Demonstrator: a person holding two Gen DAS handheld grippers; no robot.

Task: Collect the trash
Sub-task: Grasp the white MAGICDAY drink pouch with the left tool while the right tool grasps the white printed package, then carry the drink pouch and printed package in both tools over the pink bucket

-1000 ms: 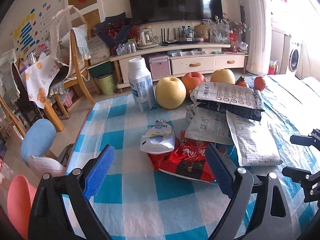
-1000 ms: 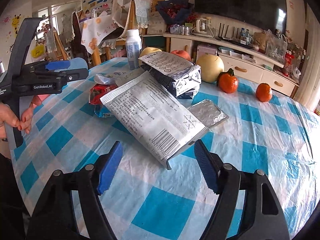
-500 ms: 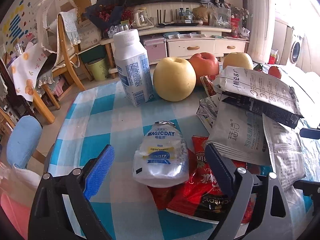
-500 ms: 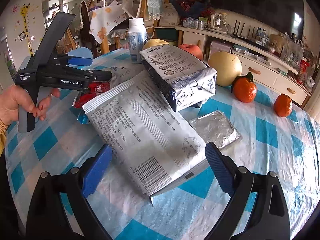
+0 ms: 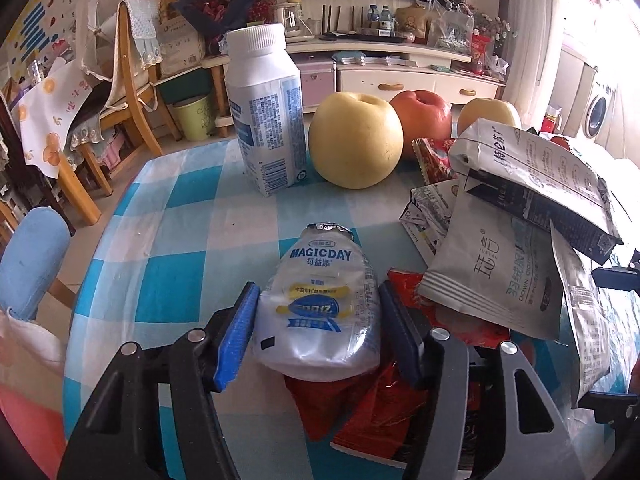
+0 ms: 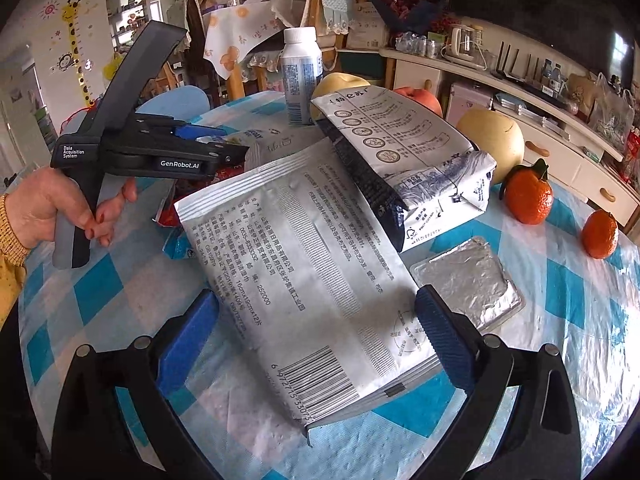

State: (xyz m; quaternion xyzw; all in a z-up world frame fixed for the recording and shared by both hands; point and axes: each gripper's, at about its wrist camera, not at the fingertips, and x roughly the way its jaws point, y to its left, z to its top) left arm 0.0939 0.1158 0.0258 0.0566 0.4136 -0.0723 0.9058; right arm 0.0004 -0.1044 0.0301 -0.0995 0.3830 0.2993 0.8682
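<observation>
Blue-checked tablecloth (image 5: pixel 180 216) in living room, left claw (image 5: pixel 316 320) just closed on crushed bottle (image 5: pixel 320 304), right claw (image 6: pixel 316 332) released astride silver packet (image 6: pixel 296 264).

The crushed drink bottle (image 5: pixel 320 304) is thin, glossy, crinkled plastic with a foil seal at its mouth, and the upright white bottle (image 5: pixel 264 116) behind it is smooth matt plastic. The worktop (image 6: pixel 568 312) wears a shiny, wrinkled checked plastic cloth; on it the big silver pouch (image 6: pixel 304 280) looks like matt foil film, and the small flat packet (image 6: pixel 468 280) to its right is crumpled bright foil. The red wrapper (image 5: pixel 372 408) is glossy film.
</observation>
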